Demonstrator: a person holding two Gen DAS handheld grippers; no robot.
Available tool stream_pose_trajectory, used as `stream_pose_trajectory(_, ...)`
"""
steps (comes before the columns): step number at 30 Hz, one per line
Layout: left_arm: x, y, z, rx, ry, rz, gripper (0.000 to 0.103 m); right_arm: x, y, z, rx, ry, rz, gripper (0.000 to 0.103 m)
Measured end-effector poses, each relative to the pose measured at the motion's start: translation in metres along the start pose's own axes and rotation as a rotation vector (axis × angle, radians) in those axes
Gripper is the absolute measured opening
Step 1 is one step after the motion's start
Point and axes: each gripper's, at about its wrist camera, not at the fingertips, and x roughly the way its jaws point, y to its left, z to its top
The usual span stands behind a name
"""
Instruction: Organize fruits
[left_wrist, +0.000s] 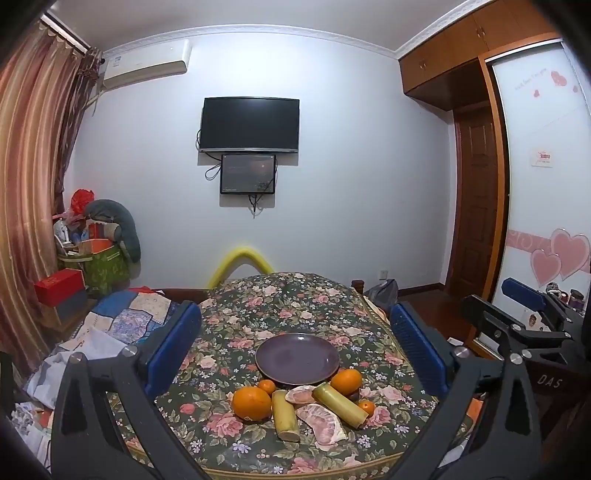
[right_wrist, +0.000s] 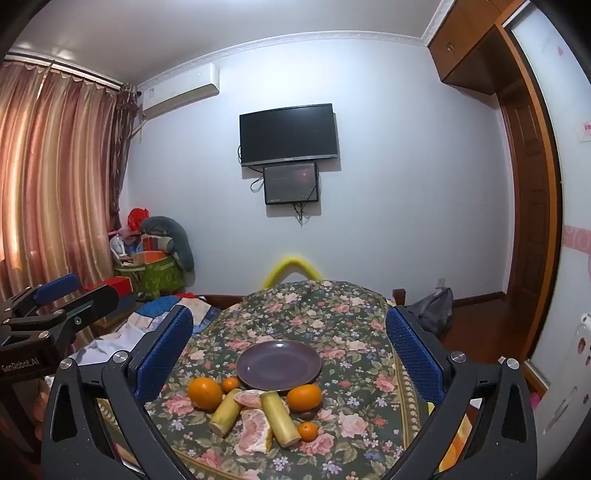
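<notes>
An empty purple plate (left_wrist: 297, 357) (right_wrist: 279, 365) lies on the floral tablecloth (left_wrist: 295, 295). In front of it sits a cluster of fruit: a large orange (left_wrist: 252, 403) on the left, another large orange (left_wrist: 346, 382) on the right, two small tangerines (left_wrist: 266, 386) (left_wrist: 366, 407), two sugarcane pieces (left_wrist: 285, 415) (left_wrist: 340, 404) and two peeled pomelo segments (left_wrist: 302, 394) (left_wrist: 321, 424). My left gripper (left_wrist: 294, 308) hovers before the table, wide open and empty. Beside it my right gripper (right_wrist: 289, 314) is also wide open and empty, and framing the plate. Each gripper shows at the edge of the other's view.
A bed with a patchwork quilt (left_wrist: 129, 317) is left of the table. Boxes and bags (left_wrist: 96, 258) pile up in the far left corner. A yellow foam tube (left_wrist: 240, 262) arches behind the table. A wardrobe with a sliding door (left_wrist: 535, 184) stands on the right.
</notes>
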Motion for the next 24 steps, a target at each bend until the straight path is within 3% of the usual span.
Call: stream_pose_trajectory(24, 0.0042, 0.0054, -0.0041, -0.010, 0.005, 0.005, 0.103, 0.0024, 0.0036, -0.0066, 0.007, 0.013, 0.009, 0.103)
